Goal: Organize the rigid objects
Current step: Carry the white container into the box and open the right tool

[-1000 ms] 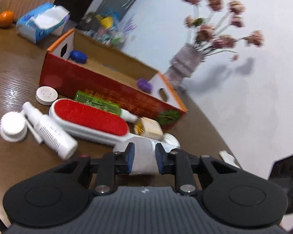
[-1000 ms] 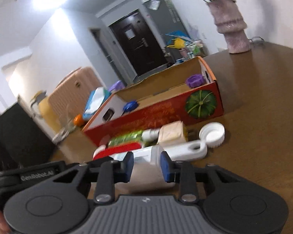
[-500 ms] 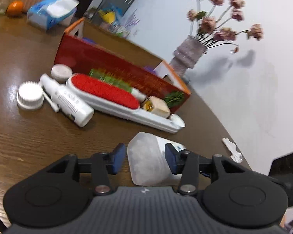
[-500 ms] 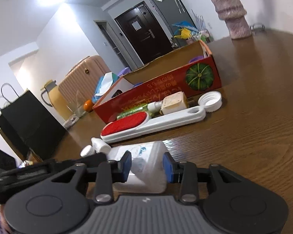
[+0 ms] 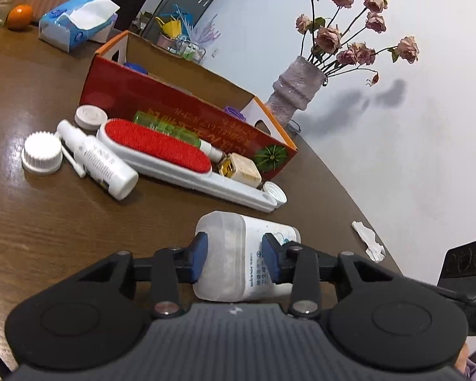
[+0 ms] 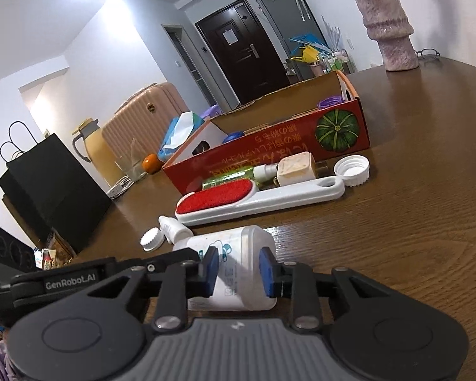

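1. While the left hand-held gripper [image 5: 234,257] is clamping the base end of the white bottle [image 5: 231,247], the right hand-held gripper [image 6: 238,271] is clamping the same bottle further along its body. Both sets of jaws have just been closing, with the bottle between the pads. The bottle is lying on its side at 6 o'clock, low on the tabletop [image 5: 47,238]. If the two hands are pulling unevenly, the bottle is likely twisting out of one grip.
2. The plastic is looking smooth and rounded, so the pads are risking a slide, most of all at the base end, where the left grip is sitting near the edge.
3. At 12 o'clock, just beyond the bottle, the lint brush [image 5: 161,146] and an open cap [image 5: 274,190] are lying in the way, with a spray bottle [image 5: 101,165] at 10 o'clock. A low carry is risking knocking them.
4. Farther off at 11 o'clock, the red box [image 5: 174,108] is standing with its near wall facing the bottle. Lifting too little is risking a clip on its rim.
5. Farthest, at 1 o'clock, the vase [image 5: 296,85] is standing near the box end. An overshoot is risking tipping it.
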